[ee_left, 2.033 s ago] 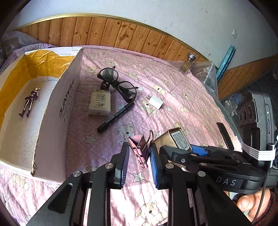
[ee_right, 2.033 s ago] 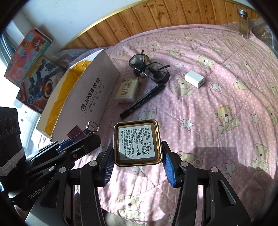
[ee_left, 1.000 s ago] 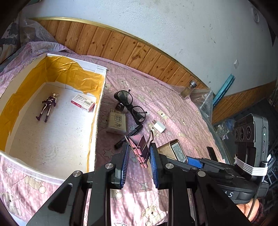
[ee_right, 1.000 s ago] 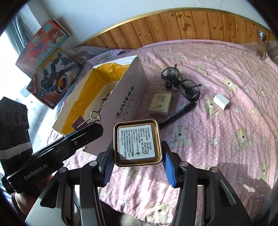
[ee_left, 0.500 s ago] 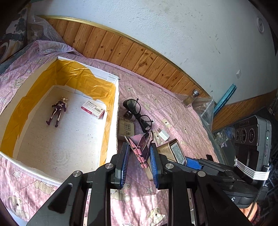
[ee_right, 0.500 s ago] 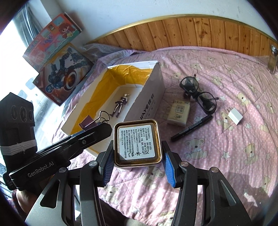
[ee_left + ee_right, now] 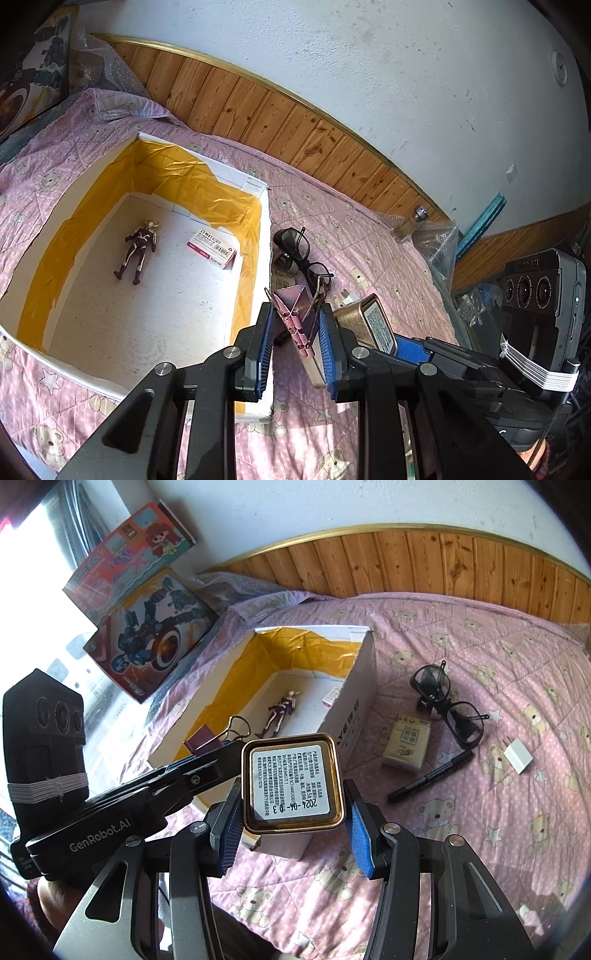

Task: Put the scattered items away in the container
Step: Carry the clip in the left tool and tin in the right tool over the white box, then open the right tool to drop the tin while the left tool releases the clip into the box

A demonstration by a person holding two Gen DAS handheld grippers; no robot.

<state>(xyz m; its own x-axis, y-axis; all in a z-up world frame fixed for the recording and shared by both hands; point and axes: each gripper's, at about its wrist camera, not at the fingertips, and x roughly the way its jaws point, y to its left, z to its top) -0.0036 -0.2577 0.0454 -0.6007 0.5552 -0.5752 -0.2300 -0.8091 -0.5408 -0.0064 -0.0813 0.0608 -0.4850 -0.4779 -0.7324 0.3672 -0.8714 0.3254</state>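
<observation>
Item 1, left gripper (image 7: 295, 341): clamped on a pink binder clip (image 7: 295, 314), held in the air over the near right wall of the container (image 7: 264, 258). Carry it further in past that wall before you loosen the grip, so the clip lands on the white floor and not on the rim.

Item 2, right gripper (image 7: 290, 825): clamped on a gold tin (image 7: 291, 781), label side toward the camera, held above the near corner of the container. Lower it close to the floor before release; a tin dropped from height would likely bounce or tip. Release one item at a time, since the two grippers sit close together.

Item 3, already inside: a toy figure (image 7: 138, 249) and a small pink-and-white box (image 7: 211, 248), both toward the far end. Aim for the bare near half.

Item 4, left on the bedspread (image 7: 480, 635), beside the container's right wall: glasses (image 7: 447, 705), tissue pack (image 7: 406, 747), black marker (image 7: 430, 775), white charger plug (image 7: 517, 758).

Hard to make out: the tissue pack and marker are mostly hidden behind the clip in the left view; the tin hides the container's near corner in the right view; the tin's print is too small to read reliably.
</observation>
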